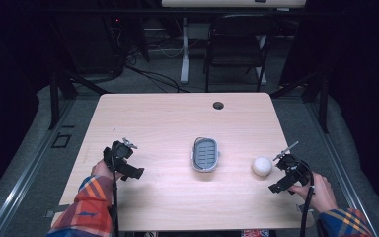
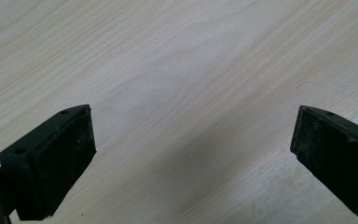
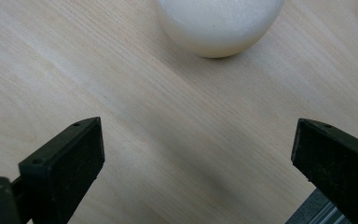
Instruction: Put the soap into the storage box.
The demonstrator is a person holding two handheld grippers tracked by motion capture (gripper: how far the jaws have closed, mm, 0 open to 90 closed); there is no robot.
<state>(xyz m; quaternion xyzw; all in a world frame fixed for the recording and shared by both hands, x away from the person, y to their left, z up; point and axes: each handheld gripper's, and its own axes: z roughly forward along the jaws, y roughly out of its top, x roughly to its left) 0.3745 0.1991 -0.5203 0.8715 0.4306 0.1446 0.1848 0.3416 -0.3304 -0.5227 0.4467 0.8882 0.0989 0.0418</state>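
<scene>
Down at the near edge, two plaid sleeves (image 1: pixel 86 207) are coming in, each hand carrying a tool. The left tool (image 1: pixel 123 160) is hovering over the left part of the table (image 1: pixel 168 118), its jaws standing wide apart; in the left gripper view the left tool (image 2: pixel 193 140) is showing nothing but bare pale wood between its two black pads, gripping nothing, touching nothing.

Over on the right, the right tool (image 1: pixel 284 173) is sitting near the table's right edge, and its jaws are gaping wide as well. In the right gripper view the right tool (image 3: pixel 198 149) is looking straight at the white ball (image 3: pixel 219 25), which is lying just ahead of the open jaws, not between them and not touching either pad. From the high view the white ball (image 1: pixel 262 166) is resting on the table just to the left of that right tool, close beside it but apart.

In the middle of the table, the small grey basket (image 1: pixel 206 154) with its ribbed blue-grey floor is lying between the two tools, left of the ball and well apart from the left tool. Beyond the far edge, a dark folding chair (image 1: pixel 237 44) is standing on the floor.
</scene>
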